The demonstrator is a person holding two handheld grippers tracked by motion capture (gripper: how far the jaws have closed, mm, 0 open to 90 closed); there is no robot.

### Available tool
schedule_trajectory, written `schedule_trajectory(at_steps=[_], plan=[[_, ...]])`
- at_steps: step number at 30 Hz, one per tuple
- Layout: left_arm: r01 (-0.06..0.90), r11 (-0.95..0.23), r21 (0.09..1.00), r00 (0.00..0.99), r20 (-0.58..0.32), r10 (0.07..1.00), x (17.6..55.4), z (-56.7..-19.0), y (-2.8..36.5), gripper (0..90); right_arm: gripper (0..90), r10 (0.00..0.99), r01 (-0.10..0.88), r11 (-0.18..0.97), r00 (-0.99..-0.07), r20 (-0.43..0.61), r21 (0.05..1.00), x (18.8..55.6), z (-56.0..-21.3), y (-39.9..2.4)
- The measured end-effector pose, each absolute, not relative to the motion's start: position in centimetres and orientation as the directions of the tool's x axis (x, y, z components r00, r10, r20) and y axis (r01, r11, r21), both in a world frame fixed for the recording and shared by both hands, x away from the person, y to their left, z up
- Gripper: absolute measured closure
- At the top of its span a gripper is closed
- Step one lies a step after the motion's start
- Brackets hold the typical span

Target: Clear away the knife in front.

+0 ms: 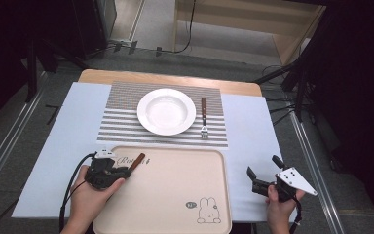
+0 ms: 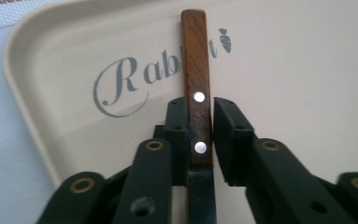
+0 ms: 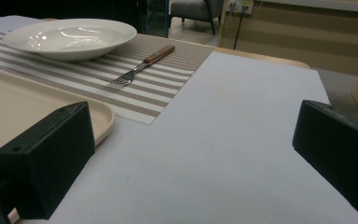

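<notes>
left tool [image 2: 199, 135] clamps knife [image 2: 196, 70] over tray [image 1: 175, 195] | right tool [image 1: 263, 171] apart | plate [image 1: 166, 111], fork [image 1: 204, 118] beyond

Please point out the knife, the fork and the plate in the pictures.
knife [image 2: 196, 79], left gripper view, wooden handle.
fork [image 1: 204, 117], high view, where handle meets metal.
plate [image 1: 166, 111], high view, centre of the bowl.

Cream-beige plastic tray [image 1: 175, 195] carries grey script lettering, a small grey carrot mark and a grey-outlined rabbit drawing in one corner. The brown wooden knife handle [image 2: 196, 93] shows a reddish grain and two shiny silver rivets, with a dark blade below. Black jaws frame it, brass-coloured pins glinting on them. The round white ceramic plate [image 1: 166, 111] gleams plain, no pattern. Beneath it, the woven placemat [image 1: 121, 122] runs in taupe and white stripes. The fork [image 1: 204, 117] pairs a brown handle with silver tines. Pale blue-white table sheet [image 1: 253, 141].
</notes>
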State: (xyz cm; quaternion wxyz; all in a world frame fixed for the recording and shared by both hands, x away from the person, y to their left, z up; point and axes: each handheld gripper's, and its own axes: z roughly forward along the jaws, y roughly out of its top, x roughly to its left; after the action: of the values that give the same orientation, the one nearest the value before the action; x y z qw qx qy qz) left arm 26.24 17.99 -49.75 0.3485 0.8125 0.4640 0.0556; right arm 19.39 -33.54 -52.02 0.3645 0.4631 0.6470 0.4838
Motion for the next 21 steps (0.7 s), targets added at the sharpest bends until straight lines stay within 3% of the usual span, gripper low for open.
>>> schedule_trajectory(at_steps=[4,7,10,12,21], plan=[[0.627,-0.329,0.706,0.615,-0.19,0.765,26.1,-49.1,18.4,68.3,0.0,0.952,0.246,0.103,-0.305,-0.024,0.964,19.4,-52.0,-33.5],[0.576,-0.331,0.748,0.667,-0.195,0.719,25.9,-48.7,18.3,77.1,0.0,0.952,0.246,0.105,-0.305,-0.026,0.963,19.4,-52.0,-33.5],[0.539,-0.398,0.742,0.695,-0.125,0.708,25.8,-48.8,17.6,84.0,0.0,0.952,0.247,0.104,-0.304,-0.025,0.963,19.4,-52.0,-33.5],[0.531,-0.429,0.73,0.727,-0.132,0.674,26.0,-49.1,17.3,88.2,0.0,0.952,0.247,0.104,-0.305,-0.025,0.963,19.4,-52.0,-33.5],[0.535,-0.516,0.669,0.741,-0.079,0.667,26.6,-50.0,16.2,88.4,0.0,0.951,0.248,0.107,-0.307,-0.027,0.963,19.4,-52.0,-33.5]])
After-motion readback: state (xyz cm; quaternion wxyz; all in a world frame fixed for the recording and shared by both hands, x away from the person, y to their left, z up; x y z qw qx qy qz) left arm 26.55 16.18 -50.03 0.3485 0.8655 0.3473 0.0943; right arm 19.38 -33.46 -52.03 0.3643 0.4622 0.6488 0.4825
